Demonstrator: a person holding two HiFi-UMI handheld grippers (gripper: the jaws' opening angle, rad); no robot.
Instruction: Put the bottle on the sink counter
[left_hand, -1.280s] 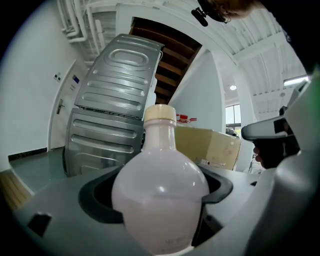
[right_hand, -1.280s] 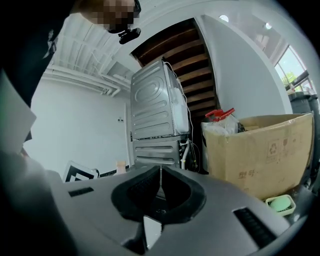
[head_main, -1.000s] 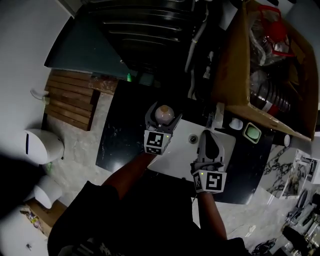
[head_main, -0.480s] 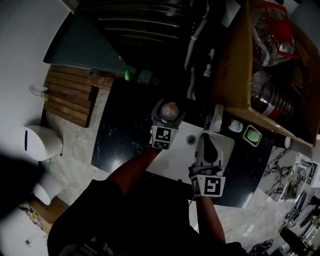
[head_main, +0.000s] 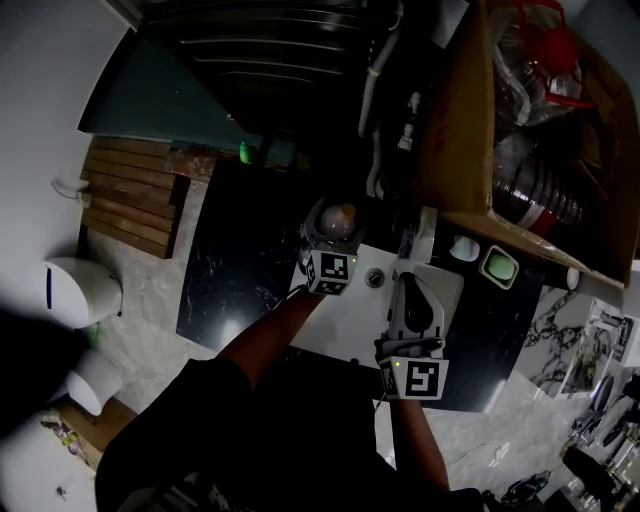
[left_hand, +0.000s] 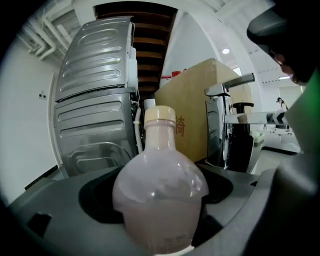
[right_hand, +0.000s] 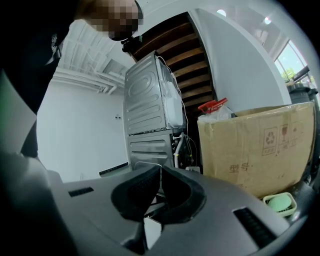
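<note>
Translucent plastic makes up the round-shouldered bottle (left_hand: 160, 190), which has a bulbous body, a short narrow neck and a cream screw cap, and holds a cloudy, pale pinkish liquid. Small print near its base is too faint to read. The left tongs (head_main: 335, 226) pinch it upright by the body, with dark moulded pads curving round both of its sides. It sits over the far left corner of the white sink basin (head_main: 345, 318), where the basin meets the glossy black stone table (head_main: 235, 275). Whether its base touches the table cannot be told. The right tongs (right_hand: 160, 172) are pressed together on nothing, their ribbed black pads meeting in a thin seam, and they are held over the basin's right side.

A polished chrome tap (left_hand: 222, 125) stands just right of the bottle. Behind it are a ribbed silver sheet-metal appliance (left_hand: 95, 115) and a plain brown cardboard box (right_hand: 255, 150) stuffed with bags. A pale green soap bar in a white dish (head_main: 500, 266) lies on the table by the box. Below are a veined marble floor (head_main: 160, 315) and a slatted wooden mat (head_main: 135, 200).
</note>
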